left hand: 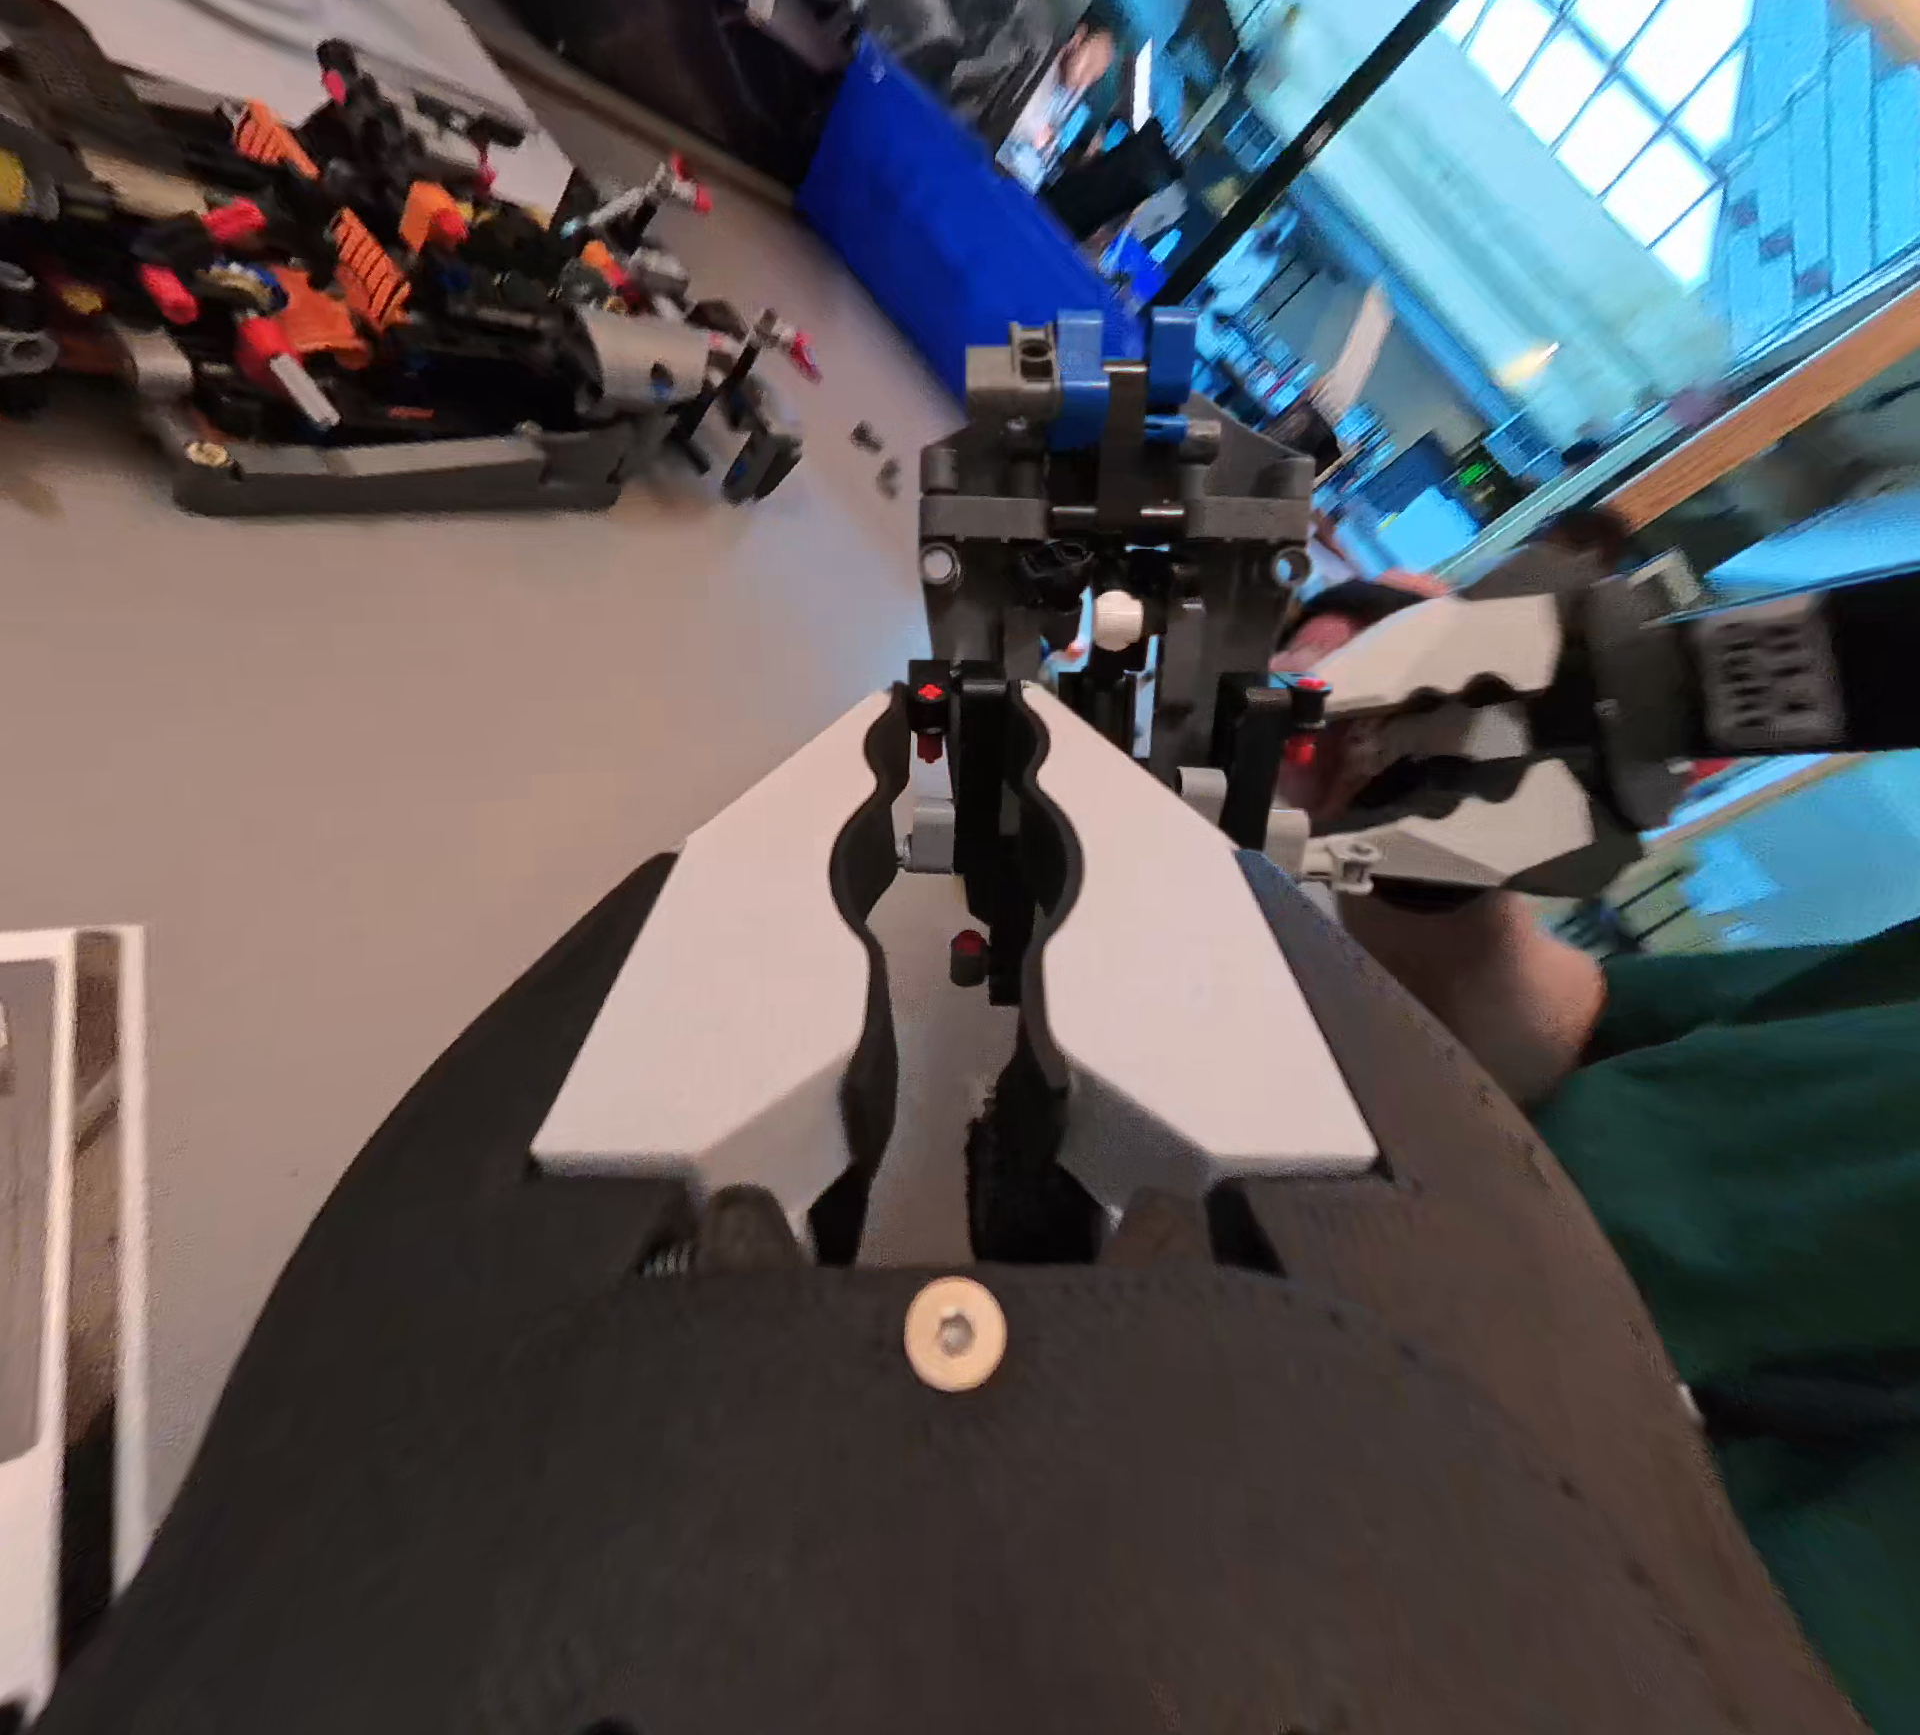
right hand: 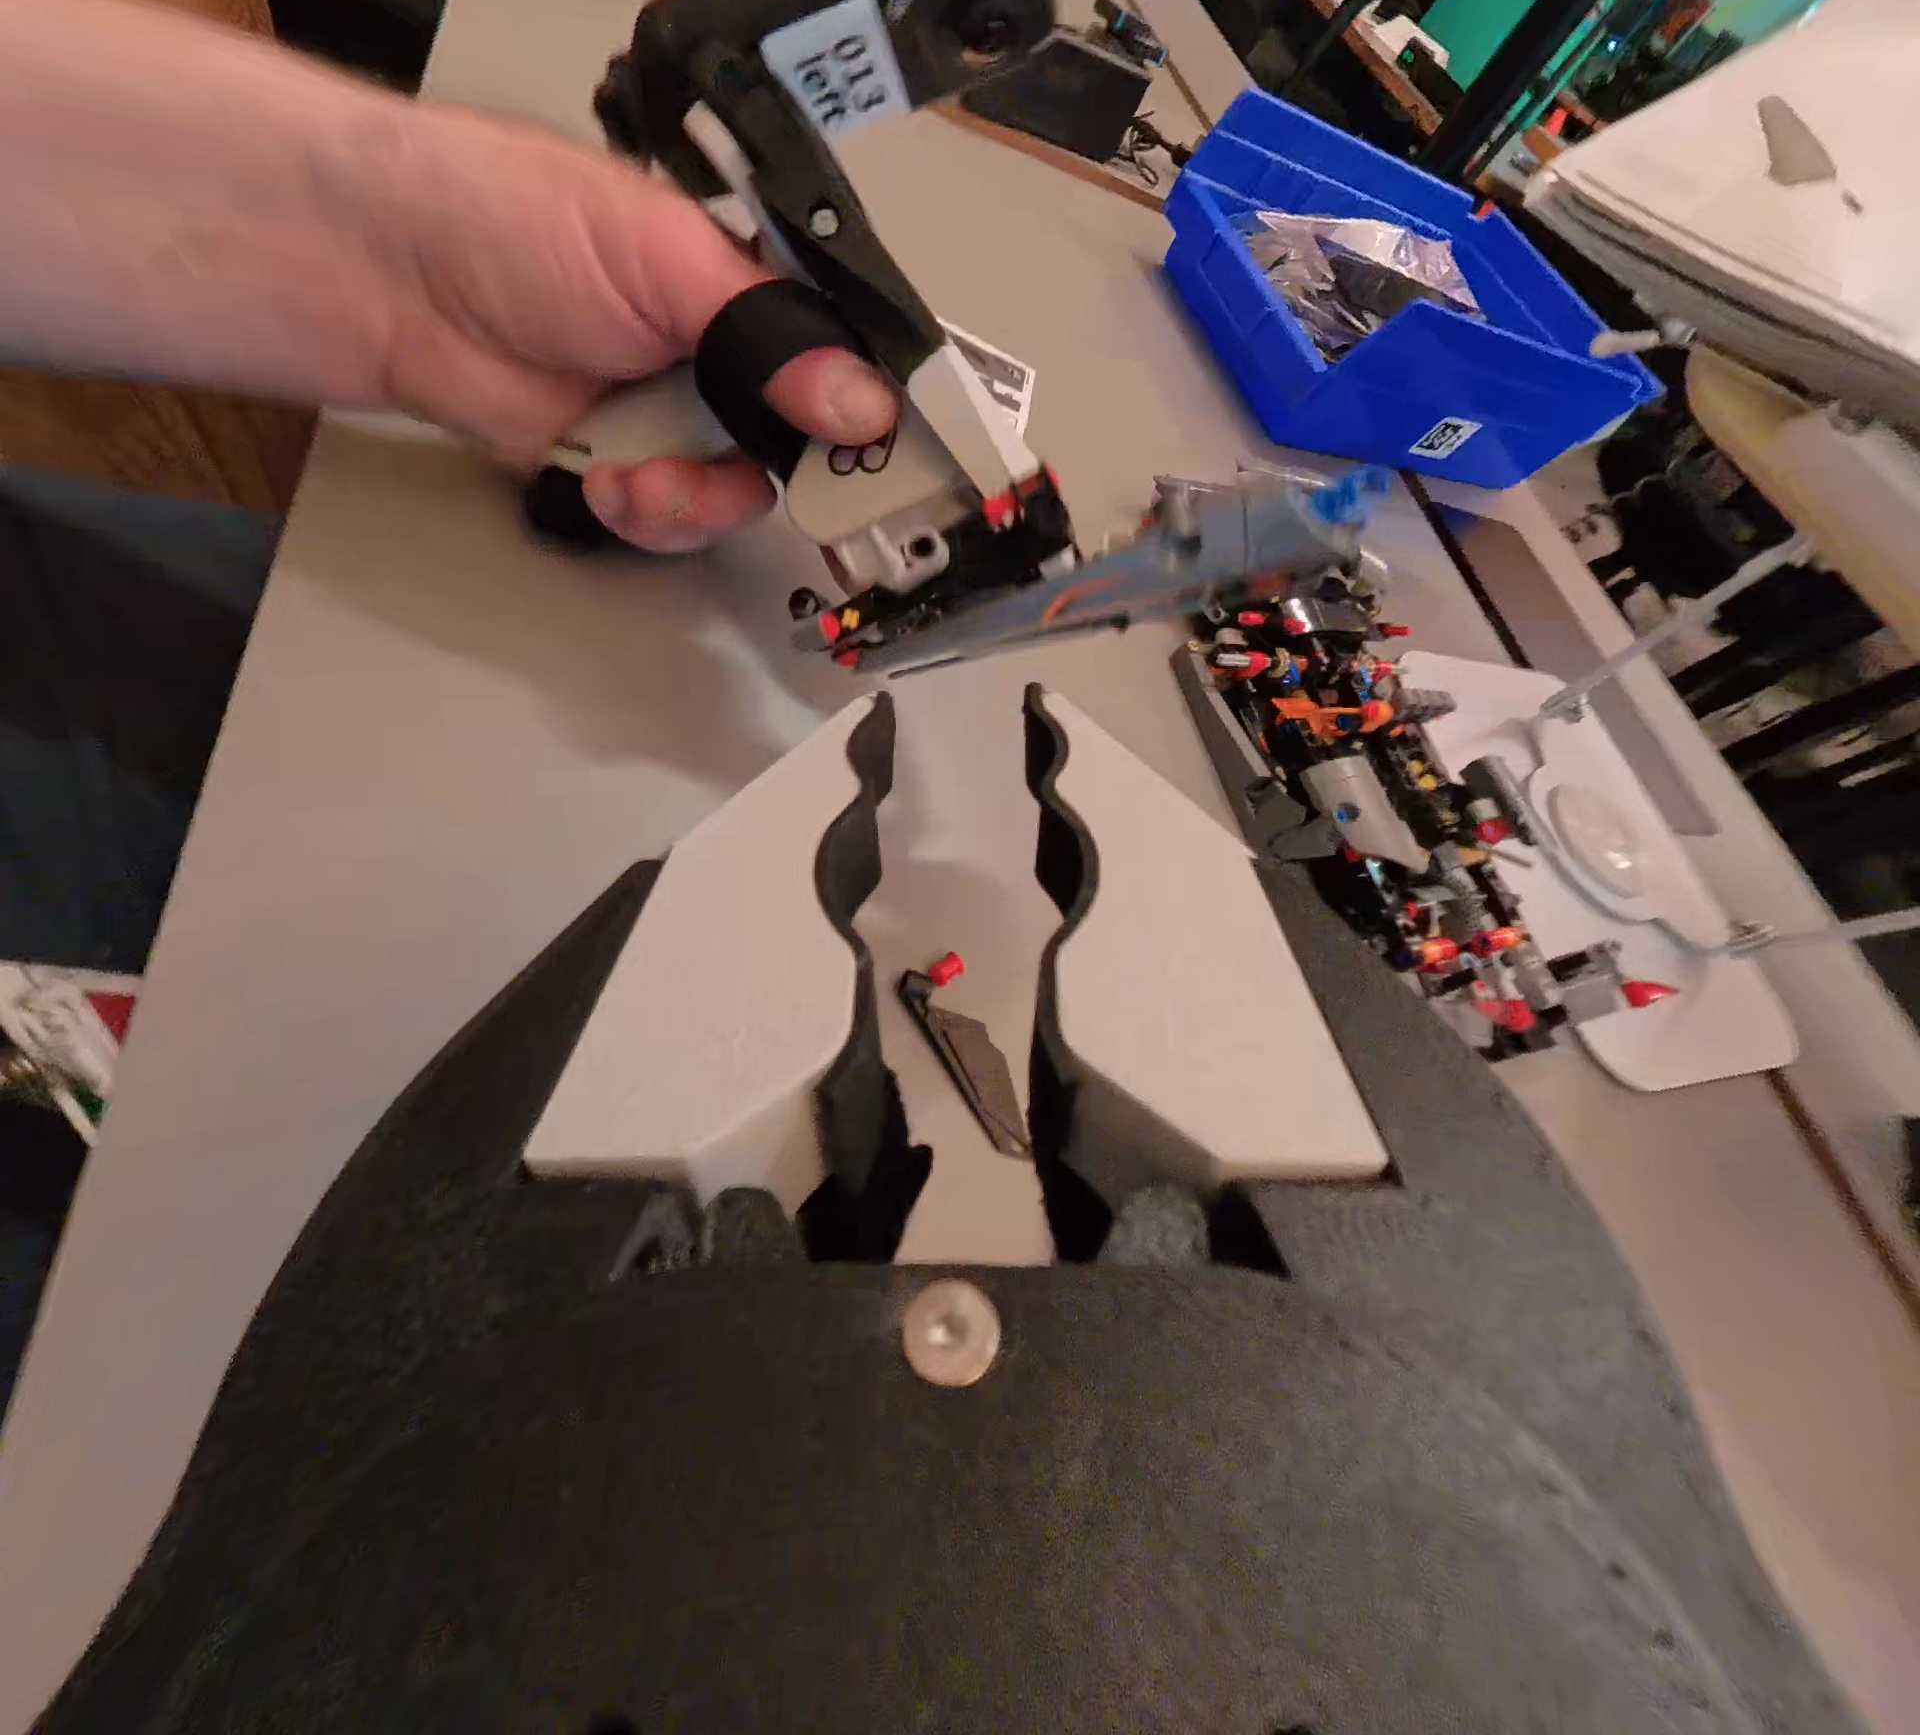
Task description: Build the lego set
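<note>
My left gripper (left hand: 966,709) is shut on a grey, black and blue lego sub-assembly (left hand: 1112,480), clamping its black beam and holding it above the table. In the right wrist view a hand holds this gripper (right hand: 935,459) with the sub-assembly (right hand: 1101,584) sticking out to the right. My right gripper (right hand: 958,698) is open and empty, just short of the sub-assembly; it shows at the right of the left wrist view (left hand: 1320,760). A small black piece with a red pin (right hand: 966,1051) lies on the table between its fingers. The main lego chassis (left hand: 343,293) (right hand: 1382,802) lies on the table.
A blue bin (right hand: 1392,314) (left hand: 914,199) with plastic bags stands at the table's far side. A white sheet with a clear dish (right hand: 1621,854) lies beside the chassis. A booklet (left hand: 62,1218) lies at the near left. Small loose pieces (left hand: 873,449) lie near the chassis. The gap from one gripper's tips to the other's is roughly 8 cm.
</note>
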### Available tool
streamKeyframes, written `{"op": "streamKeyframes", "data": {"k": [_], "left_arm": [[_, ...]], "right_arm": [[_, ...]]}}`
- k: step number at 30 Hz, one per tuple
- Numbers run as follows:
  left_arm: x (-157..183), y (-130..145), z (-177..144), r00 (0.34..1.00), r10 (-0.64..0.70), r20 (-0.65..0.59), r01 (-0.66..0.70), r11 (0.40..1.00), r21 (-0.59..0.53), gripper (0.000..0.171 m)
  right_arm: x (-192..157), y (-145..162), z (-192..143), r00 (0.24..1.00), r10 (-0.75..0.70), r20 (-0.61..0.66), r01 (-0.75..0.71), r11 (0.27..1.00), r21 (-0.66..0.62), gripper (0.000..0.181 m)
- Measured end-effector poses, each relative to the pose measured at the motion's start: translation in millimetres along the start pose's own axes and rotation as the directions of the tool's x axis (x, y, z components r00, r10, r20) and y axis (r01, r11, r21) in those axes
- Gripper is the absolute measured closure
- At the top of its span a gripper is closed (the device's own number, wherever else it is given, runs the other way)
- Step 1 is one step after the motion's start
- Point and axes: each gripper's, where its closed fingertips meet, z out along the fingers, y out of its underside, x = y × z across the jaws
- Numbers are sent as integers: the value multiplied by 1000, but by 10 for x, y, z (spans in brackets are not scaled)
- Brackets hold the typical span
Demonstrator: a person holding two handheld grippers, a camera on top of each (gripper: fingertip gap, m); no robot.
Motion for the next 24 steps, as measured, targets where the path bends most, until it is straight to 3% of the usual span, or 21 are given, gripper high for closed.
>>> {"op": "streamKeyframes", "data": {"k": [5, 13, 18, 24], "left_arm": [[203, -293, -38, 971, -115, -209, 156, 969, 192, 157], [479, -498, -16, 845, -225, -485, 403, 865, 300, 157], [469, -558, -20, 817, -237, -526, 460, 818, 345, 157], [460, -643, -44, 839, -200, -506, 436, 805, 404, 156]], "right_arm": [[68, -62, 44, 990, 139, 1, -138, 990, 35, 151], [179, -331, 129, 985, 52, -164, -35, 994, 107, 151], [179, -414, 87, 977, -40, -209, 62, 993, 102, 153], [171, -463, 14, 987, 65, -144, -42, 986, 159, 150]]}}
